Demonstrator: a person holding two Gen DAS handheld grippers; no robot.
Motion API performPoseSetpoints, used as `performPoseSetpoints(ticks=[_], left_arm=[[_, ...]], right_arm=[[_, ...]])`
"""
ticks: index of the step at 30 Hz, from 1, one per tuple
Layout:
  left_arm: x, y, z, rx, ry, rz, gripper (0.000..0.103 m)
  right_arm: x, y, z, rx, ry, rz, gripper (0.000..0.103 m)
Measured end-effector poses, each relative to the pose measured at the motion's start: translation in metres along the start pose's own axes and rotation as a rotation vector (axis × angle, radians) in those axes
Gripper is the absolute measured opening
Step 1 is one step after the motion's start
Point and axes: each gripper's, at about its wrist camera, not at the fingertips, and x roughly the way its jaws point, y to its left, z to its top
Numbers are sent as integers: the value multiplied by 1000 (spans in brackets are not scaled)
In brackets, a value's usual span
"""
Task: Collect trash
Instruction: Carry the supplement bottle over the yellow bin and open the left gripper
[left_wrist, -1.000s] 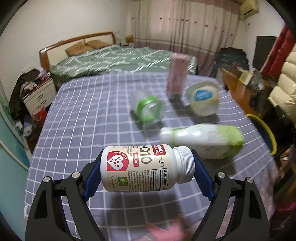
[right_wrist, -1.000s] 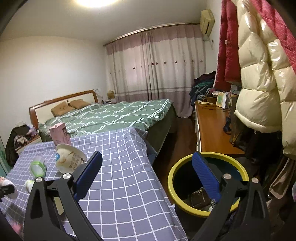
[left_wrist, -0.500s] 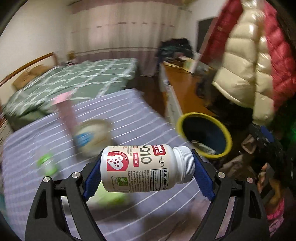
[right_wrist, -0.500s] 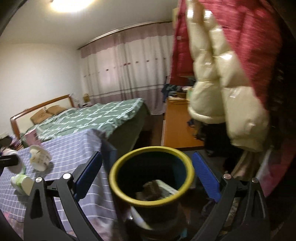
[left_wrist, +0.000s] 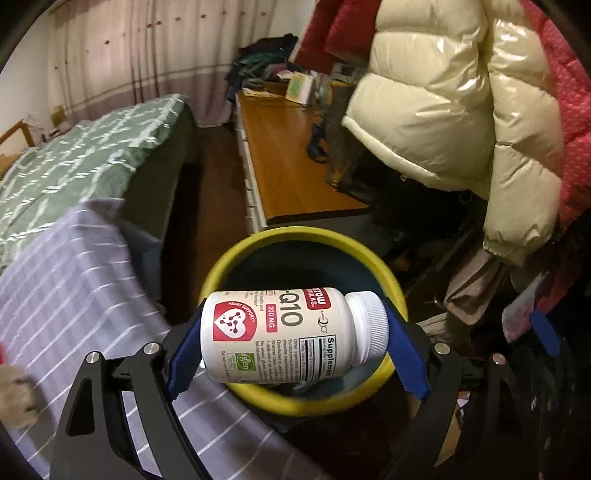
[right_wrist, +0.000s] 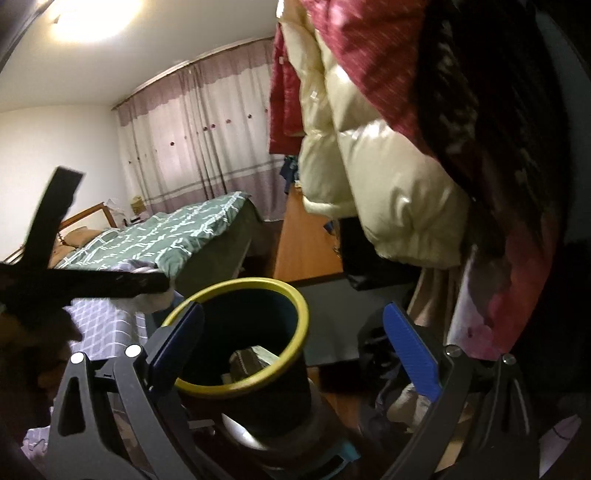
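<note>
Trash, a supplement bottle (left_wrist: 291, 334) pinched in the left tongs (left_wrist: 295, 339), is now being held over the bin (left_wrist: 236, 258) after being carried from the table (left_wrist: 74, 280), while the right tongs (right_wrist: 295, 343) are being kept spread and empty.

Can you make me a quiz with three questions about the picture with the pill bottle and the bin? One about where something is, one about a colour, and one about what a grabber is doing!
1. Where is the white pill bottle?
A. lying on the bed
B. held in front of the bin's opening
C. standing on the wooden desk

2. What colour is the rim of the bin?
A. yellow
B. red
C. white

3. What is the right gripper doing?
A. squeezing a cup
B. holding a jacket
C. open, with nothing gripped between its pads

Answers:
1. B: the left gripper clamps the bottle sideways, with the bin right behind it.
2. A: a yellow ring runs around the dark bin in both views.
3. C: its blue pads stand wide apart, and the bin merely sits beyond them.
</note>
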Motion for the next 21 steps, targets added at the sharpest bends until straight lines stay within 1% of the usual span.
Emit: performPoseSetpoints(ticks=[4,5,6,9,13,18,21], left_arm=[[32,-11,10,9,11,-22,87],[37,-13,12,8,13,-23,93],[42,-14,14,5,13,-18,96],[41,-12,14,-11,5,-15,96],[14,-2,8,-19,-28,-28,97],[-49,23,-13,-55,-113,-41,98],[-88,47,-30,-91,-159,-22,98]], right_arm=[[2,-8,-3,17,12,-14,93],[3,-10,-3,20,15,-15,93],[4,-11,-3,22,17,-15,93],[5,-10,-4,16,25,-15,93],[7,-4,-6,7,33,-11,93],[7,10,-8,-16,41,8,93],[8,26,-8,-42,54,33,93]])
